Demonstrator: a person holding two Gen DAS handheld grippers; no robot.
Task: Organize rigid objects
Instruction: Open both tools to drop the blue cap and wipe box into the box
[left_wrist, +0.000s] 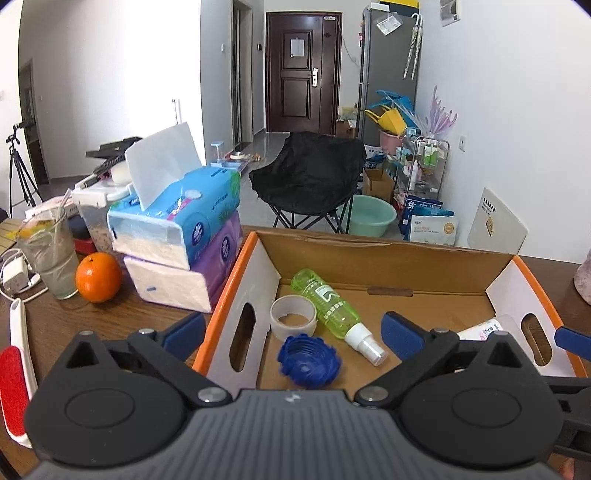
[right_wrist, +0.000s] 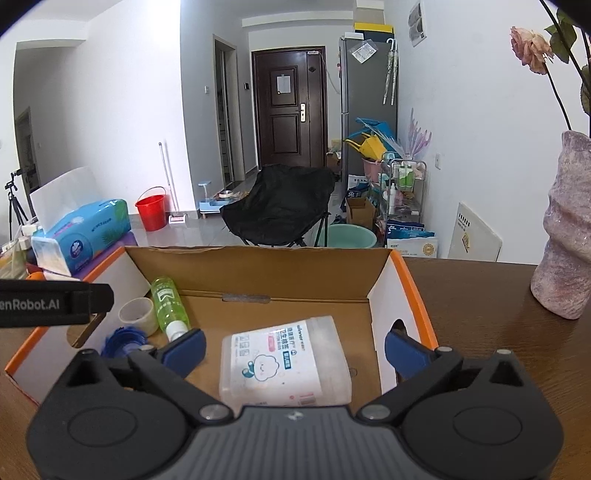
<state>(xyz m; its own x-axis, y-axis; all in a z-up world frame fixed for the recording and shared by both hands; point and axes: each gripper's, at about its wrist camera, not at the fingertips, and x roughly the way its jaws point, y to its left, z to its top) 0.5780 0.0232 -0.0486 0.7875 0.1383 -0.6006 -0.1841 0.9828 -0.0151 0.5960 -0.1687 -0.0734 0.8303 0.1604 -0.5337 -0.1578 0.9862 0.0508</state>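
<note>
We're hovering both the left gripper (left_wrist: 293, 328) and right gripper (right_wrist: 295, 347) released over the orange-rimmed cardboard box (right_wrist: 258, 269), reading "enRobot.AI" on 1 black strap (right_wrist: 55, 304); 1 green spray bottle (left_wrist: 325, 301), 1 blue cap (left_wrist: 308, 362).

White walls, a dark door (left_wrist: 298, 75), black folding chair (left_wrist: 308, 173), grey fridge (left_wrist: 388, 74).

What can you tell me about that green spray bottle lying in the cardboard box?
The green spray bottle is clear lime-green plastic with a white label and a white pump nozzle under a clear cap. It lies on its side on the floor of the cardboard box, nozzle toward the camera, base toward the far left corner. A white tape roll sits right beside it, possibly touching, and a blue ridged cap lies nearby. No gripper touches it.
</note>
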